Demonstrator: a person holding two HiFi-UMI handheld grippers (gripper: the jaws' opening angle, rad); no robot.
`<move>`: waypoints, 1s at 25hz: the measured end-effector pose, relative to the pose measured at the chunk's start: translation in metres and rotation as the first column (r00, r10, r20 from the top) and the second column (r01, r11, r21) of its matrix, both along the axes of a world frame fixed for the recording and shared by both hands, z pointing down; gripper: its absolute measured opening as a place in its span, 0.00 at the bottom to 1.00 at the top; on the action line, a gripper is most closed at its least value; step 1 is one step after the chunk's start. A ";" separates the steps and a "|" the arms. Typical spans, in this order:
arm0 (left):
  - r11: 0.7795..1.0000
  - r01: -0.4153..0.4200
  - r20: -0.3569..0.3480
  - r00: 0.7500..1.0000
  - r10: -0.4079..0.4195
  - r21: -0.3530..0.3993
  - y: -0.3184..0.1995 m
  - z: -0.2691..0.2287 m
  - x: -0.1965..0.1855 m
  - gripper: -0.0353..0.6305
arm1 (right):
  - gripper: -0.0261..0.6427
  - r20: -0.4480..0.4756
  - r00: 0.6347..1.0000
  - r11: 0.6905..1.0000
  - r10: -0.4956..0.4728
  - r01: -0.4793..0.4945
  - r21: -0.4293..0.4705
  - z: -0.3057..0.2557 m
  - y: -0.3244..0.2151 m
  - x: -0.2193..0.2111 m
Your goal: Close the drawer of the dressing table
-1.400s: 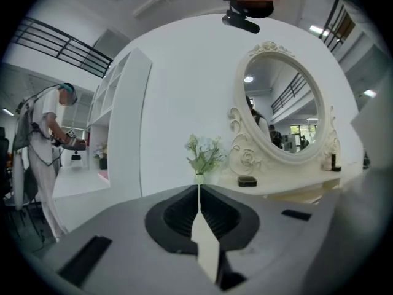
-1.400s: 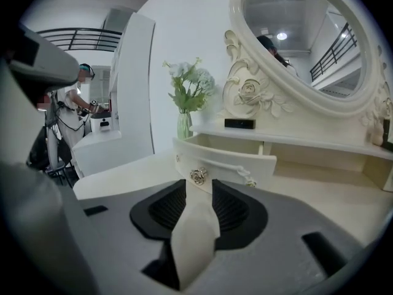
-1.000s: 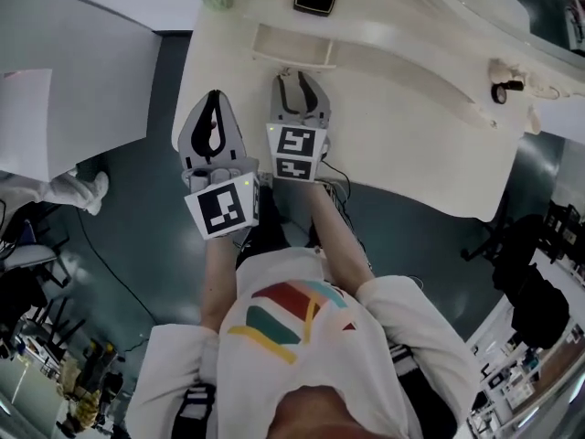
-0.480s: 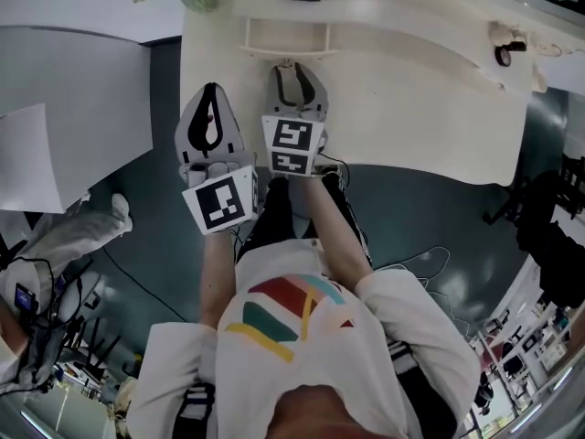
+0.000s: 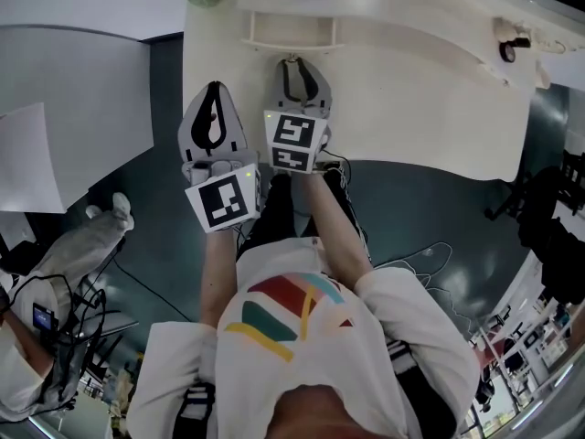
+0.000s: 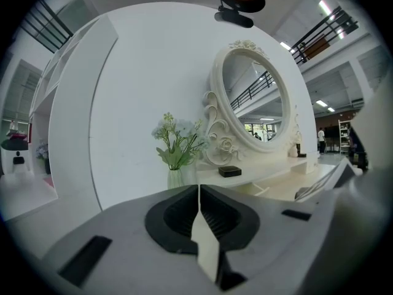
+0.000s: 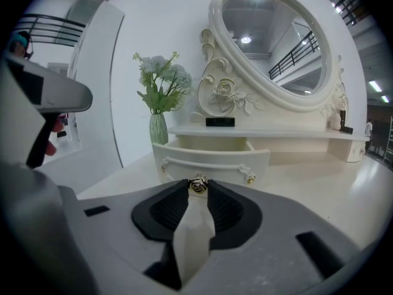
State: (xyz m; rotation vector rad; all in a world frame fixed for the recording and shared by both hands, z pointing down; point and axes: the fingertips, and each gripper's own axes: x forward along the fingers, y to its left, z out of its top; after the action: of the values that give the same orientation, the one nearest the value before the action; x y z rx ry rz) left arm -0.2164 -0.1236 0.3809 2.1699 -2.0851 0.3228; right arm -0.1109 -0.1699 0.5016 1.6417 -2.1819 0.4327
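Note:
The cream dressing table (image 5: pixel 411 90) has a small drawer (image 5: pixel 291 30) pulled out from under its upper shelf. In the right gripper view the drawer front (image 7: pixel 212 158) faces me, and its gold rose knob (image 7: pixel 198 185) sits between the tips of my right gripper (image 7: pixel 198 188). Those jaws are closing, and the tips touch the knob on both sides. From the head view the right gripper (image 5: pixel 292 64) reaches over the tabletop to the drawer. My left gripper (image 5: pixel 213 94) hangs off the table's left edge, shut (image 6: pixel 198 188) with nothing in it.
An oval mirror (image 7: pixel 270 42) in a carved frame stands behind the drawer. A vase of white flowers (image 7: pixel 158 103) is at the table's left end. A black box (image 7: pixel 220 122) lies on the shelf above the drawer. A white wall panel (image 5: pixel 82 80) stands to the left.
The head view has shifted, so the table sits squarer in the picture. Both grippers have kept their places. The right gripper's jaws have narrowed round the drawer knob.

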 end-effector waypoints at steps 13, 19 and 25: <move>1.000 -0.002 0.007 1.000 0.002 -0.012 0.002 0.004 -0.004 0.06 | 0.16 -0.021 1.000 1.000 -0.008 0.008 0.001 0.001 -0.002 -0.003; 1.000 -0.016 0.017 1.000 0.016 -0.012 0.000 0.006 -0.003 0.07 | 0.16 -0.034 0.999 1.000 -0.009 0.009 0.015 -0.001 -0.005 -0.002; 1.000 0.012 -0.005 1.000 -0.012 -0.002 0.000 0.005 -0.003 0.06 | 0.16 -0.034 0.999 1.000 -0.008 0.009 0.027 -0.005 -0.007 -0.001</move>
State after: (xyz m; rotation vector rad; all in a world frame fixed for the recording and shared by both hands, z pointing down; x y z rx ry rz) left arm -0.2194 -0.1236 0.3854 2.1545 -2.0932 0.3172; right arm -0.1114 -0.1773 0.4965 1.6413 -2.1789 0.3714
